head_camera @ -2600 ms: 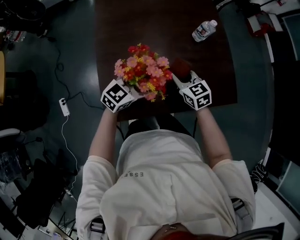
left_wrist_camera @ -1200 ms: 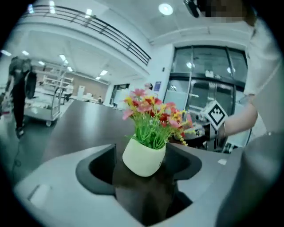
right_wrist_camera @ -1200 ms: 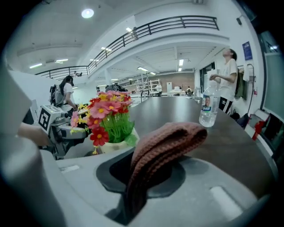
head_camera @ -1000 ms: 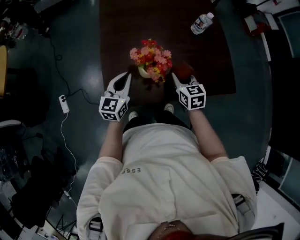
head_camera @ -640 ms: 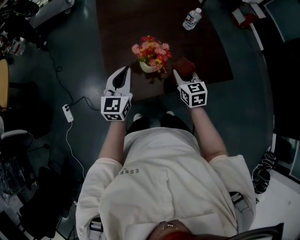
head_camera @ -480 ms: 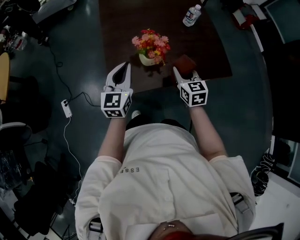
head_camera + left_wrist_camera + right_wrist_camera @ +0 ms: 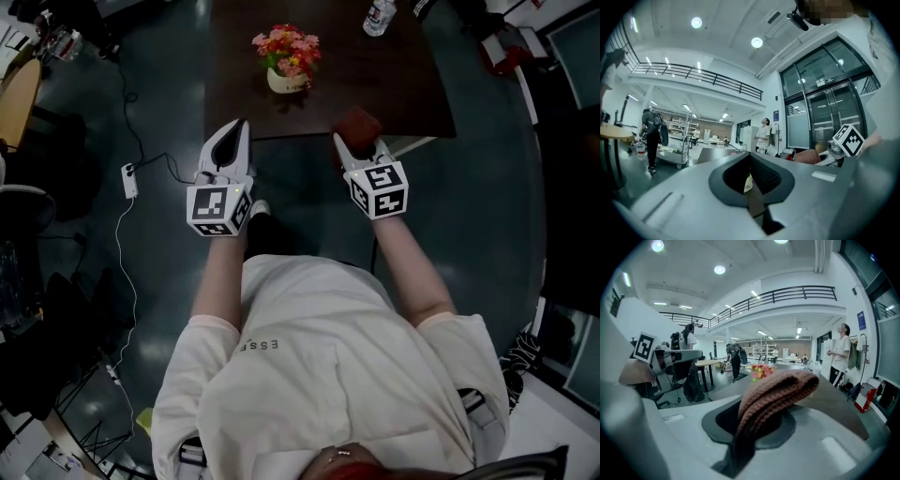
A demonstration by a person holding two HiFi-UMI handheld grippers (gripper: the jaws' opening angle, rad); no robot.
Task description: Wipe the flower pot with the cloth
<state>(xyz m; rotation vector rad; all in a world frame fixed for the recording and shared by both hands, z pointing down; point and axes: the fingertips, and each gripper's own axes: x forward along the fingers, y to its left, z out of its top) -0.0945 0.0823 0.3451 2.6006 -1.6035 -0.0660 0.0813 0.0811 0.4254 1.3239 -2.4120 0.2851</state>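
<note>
Right tool [image 7: 350, 147] grips cloth [image 7: 358, 123]; pot [image 7: 280, 83] half-hidden under flowers [image 7: 286, 47].

A dark brown bench [image 7: 403, 89] carries a white flower pot [image 7: 281, 83] of pink and red flowers left of its middle and a water bottle [image 7: 379, 15] farther back.

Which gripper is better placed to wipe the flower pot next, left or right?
Right. The right gripper is shut on the brown cloth, while the left gripper is shut and empty. Both are apart from the flower pot, so it likely must reach forward.
</note>
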